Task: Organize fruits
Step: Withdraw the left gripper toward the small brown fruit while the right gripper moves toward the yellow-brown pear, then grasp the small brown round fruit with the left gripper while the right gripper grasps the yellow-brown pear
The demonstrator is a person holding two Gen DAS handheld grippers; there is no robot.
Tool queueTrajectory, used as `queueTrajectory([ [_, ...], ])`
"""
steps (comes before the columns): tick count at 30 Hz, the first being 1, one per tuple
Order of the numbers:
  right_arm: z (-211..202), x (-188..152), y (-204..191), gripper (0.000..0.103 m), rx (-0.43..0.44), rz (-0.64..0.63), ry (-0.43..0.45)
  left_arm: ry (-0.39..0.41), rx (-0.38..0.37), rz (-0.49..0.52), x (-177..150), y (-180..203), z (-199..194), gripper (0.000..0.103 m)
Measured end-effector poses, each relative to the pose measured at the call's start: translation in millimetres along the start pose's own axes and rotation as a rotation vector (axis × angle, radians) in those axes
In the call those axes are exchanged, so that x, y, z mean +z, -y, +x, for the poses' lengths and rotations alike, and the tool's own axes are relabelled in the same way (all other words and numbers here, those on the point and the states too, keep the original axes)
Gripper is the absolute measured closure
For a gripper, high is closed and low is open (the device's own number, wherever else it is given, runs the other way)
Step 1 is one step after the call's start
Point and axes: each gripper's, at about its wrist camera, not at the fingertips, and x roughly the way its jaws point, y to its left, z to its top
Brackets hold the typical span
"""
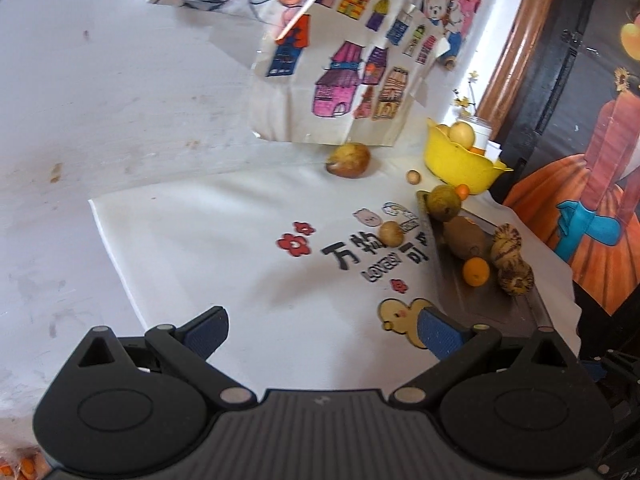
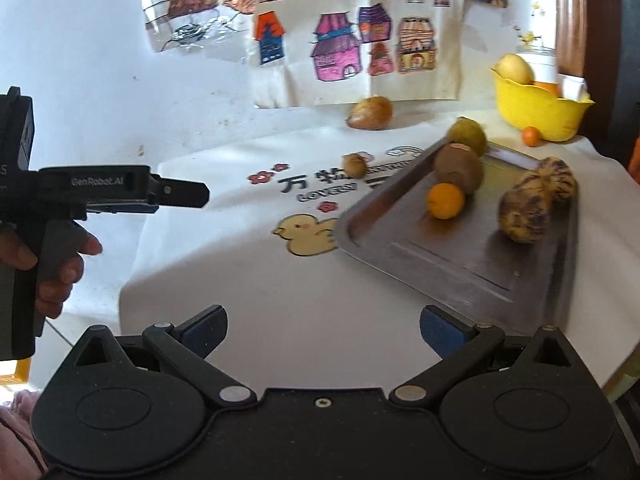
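While an orange [image 2: 445,200], a kiwi [image 2: 458,167] and two mottled fruits [image 2: 524,211] lie on the metal tray [image 2: 452,268], a small brown fruit [image 2: 354,165] rests just beside it on the printed cloth [image 2: 248,280]. Farther back stands a yellow bowl [image 2: 536,110] holding fruit. Both the left gripper [image 1: 322,330] and right gripper [image 2: 323,330] hover spread apart and empty.

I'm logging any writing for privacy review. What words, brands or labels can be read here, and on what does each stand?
"GenRobot.AI": on the side of the left gripper, seen from the right wrist view.
"万": the first large black character on the white cloth; the characters after it are hidden or too blurred to read.
"LOVELY": small black line on the cloth below those characters, blurred, so the reading is uncertain.
The house drawings show no readable words.
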Motion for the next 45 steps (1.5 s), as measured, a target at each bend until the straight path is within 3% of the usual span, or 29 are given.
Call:
queueTrajectory([
  [22,37,64,5,0.001,-0.007,-0.045,-0.014,-0.034,0.083,-0.032,16,-21,36,0.000],
  [33,52,112,37,0.001,-0.004,0.024,-0.024,-0.061,0.109,0.059,34,-2,60,0.000],
  [45,93,164,64,0.001,-0.013,-0.003,-0.053,-0.075,0.021,0.172,53,28,92,0.000],
])
